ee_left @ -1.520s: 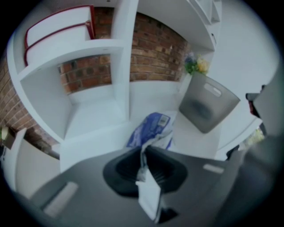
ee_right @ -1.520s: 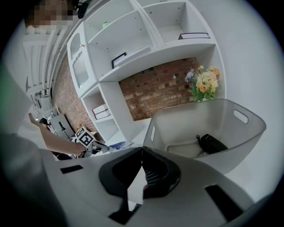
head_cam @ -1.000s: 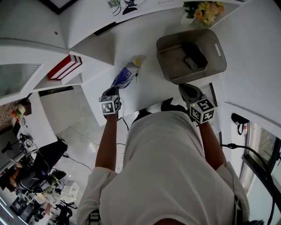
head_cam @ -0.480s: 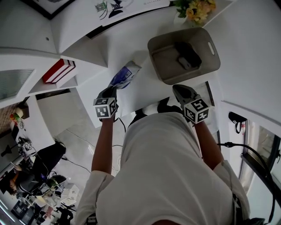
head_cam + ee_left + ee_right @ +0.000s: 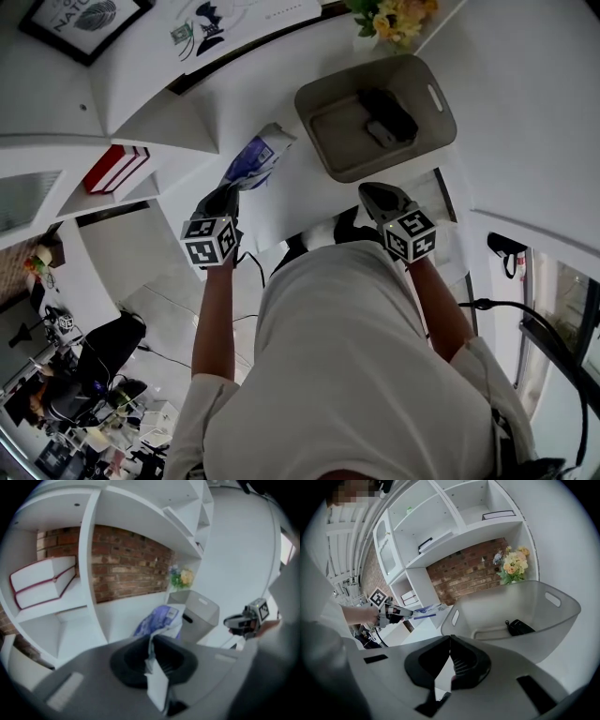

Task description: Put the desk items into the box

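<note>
1. The thing I'm handling is a blue-and-white packet [image 5: 253, 159]. It looks like thin soft film with something light inside. I judge it to be light, floppy and a little slick, not fragile.
2. My left gripper [image 5: 228, 190] is clenched on the packet's flat white end seam. In the left gripper view that seam stands pinched between the two pads, low in the middle of the frame. The printed body of the packet runs up and away from the jaws.
3. A seam is a fair place to hold a pouch like this, because it is flat and won't squash. The body hangs out beyond the grip, though, so I expect it to sag or swing, and a quick swing might slide the film out.
4. In the head view the packet sits in the upper middle of the frame, just left of the box [image 5: 441, 131] and not touching it. In the right gripper view it sticks out sideways from the left gripper at mid-left, and it looks clear of the desk [image 5: 272, 103].
5. The box is open-topped, up and right of the packet, with a black item [image 5: 386, 117] already lying in it.
6. My right gripper [image 5: 370, 192] is closed with nothing between its jaws. It sits just below the box's near rim, centre right of the head view.
</note>
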Tool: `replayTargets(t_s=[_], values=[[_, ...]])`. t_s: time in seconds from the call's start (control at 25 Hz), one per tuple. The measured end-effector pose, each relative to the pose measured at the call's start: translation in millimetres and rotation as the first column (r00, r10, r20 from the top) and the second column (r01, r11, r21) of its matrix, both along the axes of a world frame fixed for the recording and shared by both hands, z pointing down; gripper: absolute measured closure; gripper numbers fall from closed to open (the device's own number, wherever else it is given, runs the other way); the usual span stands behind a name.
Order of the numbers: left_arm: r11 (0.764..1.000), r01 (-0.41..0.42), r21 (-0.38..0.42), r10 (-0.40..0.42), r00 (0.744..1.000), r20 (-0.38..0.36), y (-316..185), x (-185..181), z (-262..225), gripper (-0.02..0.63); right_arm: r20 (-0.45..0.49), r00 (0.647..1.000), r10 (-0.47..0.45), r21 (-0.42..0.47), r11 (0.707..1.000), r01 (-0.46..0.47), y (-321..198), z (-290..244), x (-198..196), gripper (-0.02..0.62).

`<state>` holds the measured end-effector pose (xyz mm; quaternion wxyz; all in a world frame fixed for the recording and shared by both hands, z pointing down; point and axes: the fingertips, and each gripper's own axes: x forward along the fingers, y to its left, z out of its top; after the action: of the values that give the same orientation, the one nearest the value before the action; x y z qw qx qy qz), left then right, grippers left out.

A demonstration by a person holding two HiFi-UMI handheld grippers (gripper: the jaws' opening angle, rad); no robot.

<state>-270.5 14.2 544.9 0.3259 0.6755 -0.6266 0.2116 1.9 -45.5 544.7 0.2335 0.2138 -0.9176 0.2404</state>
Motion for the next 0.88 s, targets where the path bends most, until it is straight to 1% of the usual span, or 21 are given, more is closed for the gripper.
replayTargets(t_s=[0.24, 0.44, 0.64, 0.88], values=[[0.998, -0.024, 0.060, 0.023, 1.000, 0.007, -13.0, 13.8, -35.5, 0.584, 0.014, 1.000, 0.008, 0.002, 1.000, -0.008, -6.6, 1.0, 6.1, 0.592], [0.993, -0.055, 0.101, 0.056, 0.998, -0.006, -29.5, 34.3, -58.6, 0.585, 0.024, 1.000, 0.010, 0.009, 1.000, -0.010, -13.3, -1.3, 13.0, 0.593], [0.985, -0.123, 0.119, 0.123, 0.992, 0.005, -51.3, 61.1, -71.4, 0.586, 0.025, 1.000, 0.015, 0.008, 1.000, -0.016, -17.4, -0.1, 23.8, 0.592], [0.970, -0.211, 0.122, 0.212, 0.977, 0.005, -81.2, 100.0, -74.6, 0.586, 0.030, 0.999, 0.033, 0.006, 0.999, -0.033, -22.1, 1.0, 37.3, 0.592]])
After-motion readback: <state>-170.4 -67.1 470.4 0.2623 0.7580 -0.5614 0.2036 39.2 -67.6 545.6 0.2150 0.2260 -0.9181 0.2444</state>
